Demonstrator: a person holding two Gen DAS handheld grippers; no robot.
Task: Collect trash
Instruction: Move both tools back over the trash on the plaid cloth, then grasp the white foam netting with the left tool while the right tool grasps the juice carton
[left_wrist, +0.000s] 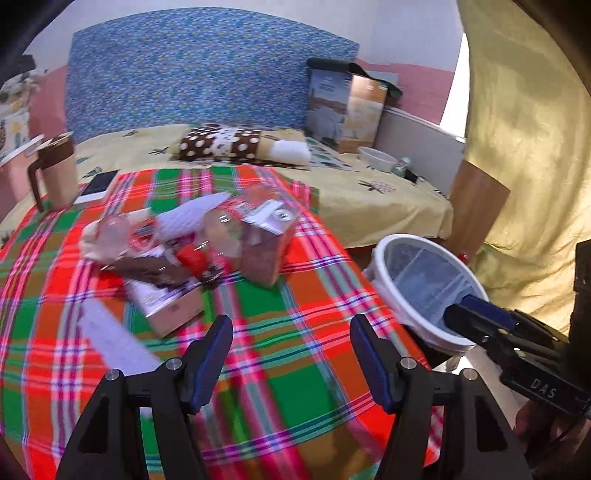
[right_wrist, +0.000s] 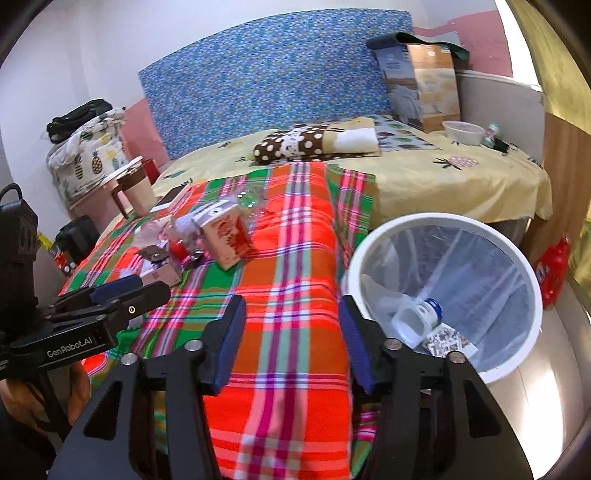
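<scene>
Two pairs of tongs hovered over the plaid cloth (right_wrist: 295, 236) spread on the bed (right_wrist: 443, 177); the left tongs (left_wrist: 291, 362) stood released with nothing between the fingers, and the right tongs (right_wrist: 291, 339) likewise gaped empty. Using the white bin (right_wrist: 532, 291) as landmark: it stood just off the cloth's right edge, lined with a clear bag, and already held a small white bottle with a blue cap (right_wrist: 421, 317), lying on its side with the cap pointing away from the cloth, plus a printed wrapper (right_wrist: 447, 341) beside it. Well to the left of the bin, a heap of trash (left_wrist: 177, 251) lay on the cloth. A juice carton (right_wrist: 227, 232) stood tilted at the heap's bin-side edge, its long axis leaning, top pointing toward the headboard. A flat pink box (left_wrist: 168, 302) lay at the heap's near side, long axis running diagonally. A red cap (left_wrist: 192, 258) and brown wrapper (left_wrist: 147, 269) sat among crumpled clear plastic. Farther left of the bin, beyond the heap, a lidded mug (left_wrist: 55, 173) stood upright beside a phone (left_wrist: 98, 184).
</scene>
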